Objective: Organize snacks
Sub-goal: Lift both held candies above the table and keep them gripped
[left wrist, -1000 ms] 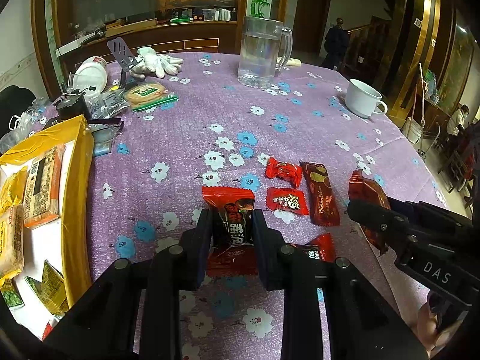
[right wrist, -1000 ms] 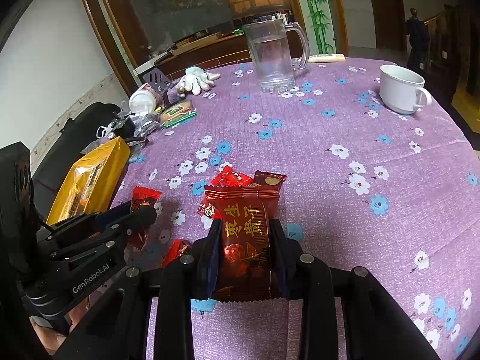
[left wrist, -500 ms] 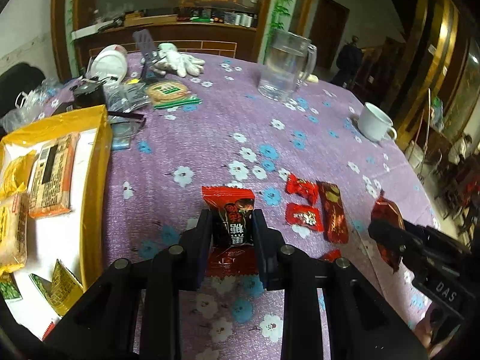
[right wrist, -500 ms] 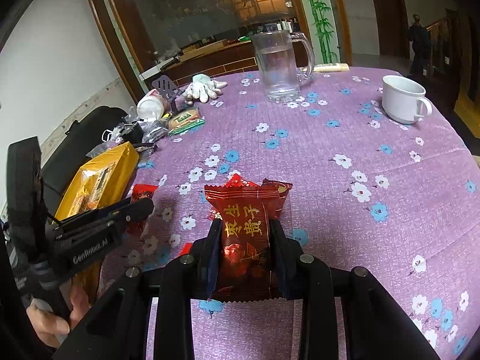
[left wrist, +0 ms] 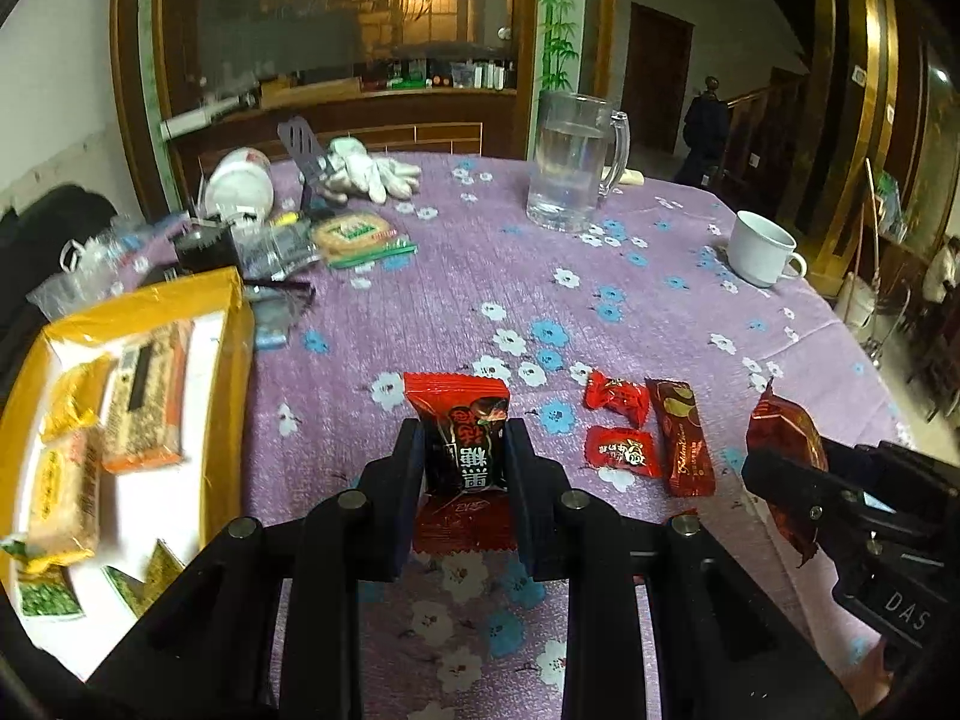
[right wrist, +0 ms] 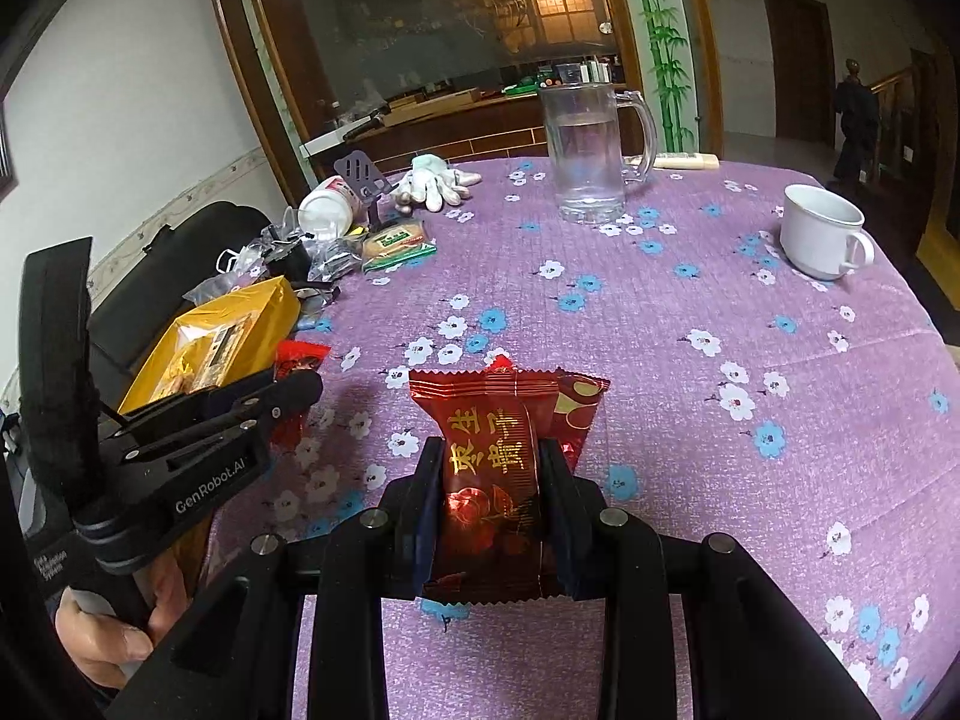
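Observation:
My left gripper (left wrist: pixel 462 438) is shut on a red and black candy packet (left wrist: pixel 459 420), held above the purple flowered tablecloth (left wrist: pixel 540 276). My right gripper (right wrist: pixel 492 456) is shut on a dark red snack packet with gold characters (right wrist: pixel 489 450); this packet (left wrist: pixel 783 450) also shows at the right of the left wrist view. Two small red candies (left wrist: pixel 618 399) and a brown bar (left wrist: pixel 681 435) lie on the cloth right of my left gripper. A yellow box (left wrist: pixel 231 330) at the left holds several wrapped snacks (left wrist: pixel 144 396).
A glass mug (left wrist: pixel 573 162) and a white cup (left wrist: pixel 759 246) stand toward the far side. White gloves (left wrist: pixel 366 171), a white jar (left wrist: pixel 240 186), a biscuit pack (left wrist: pixel 357 234) and plastic clutter (left wrist: pixel 264 246) fill the back left. A hand (right wrist: pixel 114 630) holds the left gripper's handle.
Both held packets have stayed in their jaws. The left wrist view has tilted up and swung left, bringing more of the yellow box and the far table into sight.

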Demonstrator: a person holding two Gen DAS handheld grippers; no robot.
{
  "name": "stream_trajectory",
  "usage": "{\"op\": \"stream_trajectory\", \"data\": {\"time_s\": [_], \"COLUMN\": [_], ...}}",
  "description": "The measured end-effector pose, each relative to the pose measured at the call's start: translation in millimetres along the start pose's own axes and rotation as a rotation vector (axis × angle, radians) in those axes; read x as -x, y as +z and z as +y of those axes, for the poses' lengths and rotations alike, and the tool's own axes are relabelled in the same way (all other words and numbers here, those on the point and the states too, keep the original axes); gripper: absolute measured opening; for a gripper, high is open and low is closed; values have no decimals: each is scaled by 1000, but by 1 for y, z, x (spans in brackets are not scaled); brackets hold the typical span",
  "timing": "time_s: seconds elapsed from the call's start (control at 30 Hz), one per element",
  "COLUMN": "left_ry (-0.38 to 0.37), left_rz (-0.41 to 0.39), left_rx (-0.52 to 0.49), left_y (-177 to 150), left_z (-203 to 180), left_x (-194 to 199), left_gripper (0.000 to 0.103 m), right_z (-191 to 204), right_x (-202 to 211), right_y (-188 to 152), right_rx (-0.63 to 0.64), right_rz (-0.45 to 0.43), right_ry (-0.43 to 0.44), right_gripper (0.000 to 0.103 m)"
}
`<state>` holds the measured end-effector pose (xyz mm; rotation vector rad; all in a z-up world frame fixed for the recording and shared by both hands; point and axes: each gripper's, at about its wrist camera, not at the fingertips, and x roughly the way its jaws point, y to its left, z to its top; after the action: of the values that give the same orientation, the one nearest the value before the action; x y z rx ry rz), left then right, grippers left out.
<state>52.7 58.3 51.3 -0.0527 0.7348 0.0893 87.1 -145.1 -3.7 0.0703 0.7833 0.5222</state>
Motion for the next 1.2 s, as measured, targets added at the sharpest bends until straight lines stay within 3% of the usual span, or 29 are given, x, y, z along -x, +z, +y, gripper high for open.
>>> {"op": "stream_trajectory", "data": {"time_s": [0.57, 1.2], "left_ry": [79, 104], "left_rz": [-103, -147], "left_rx": [-110, -154], "left_y": [-4, -8], "left_z": [-21, -30], "left_x": [13, 20], "left_gripper": [24, 24], "right_z": [-1, -1], "right_x": [-3, -3], "right_y": [0, -1], "right_rx": [-3, -2], "right_rz": [5, 4], "right_ry": [-7, -8], "right_gripper": [32, 32]}}
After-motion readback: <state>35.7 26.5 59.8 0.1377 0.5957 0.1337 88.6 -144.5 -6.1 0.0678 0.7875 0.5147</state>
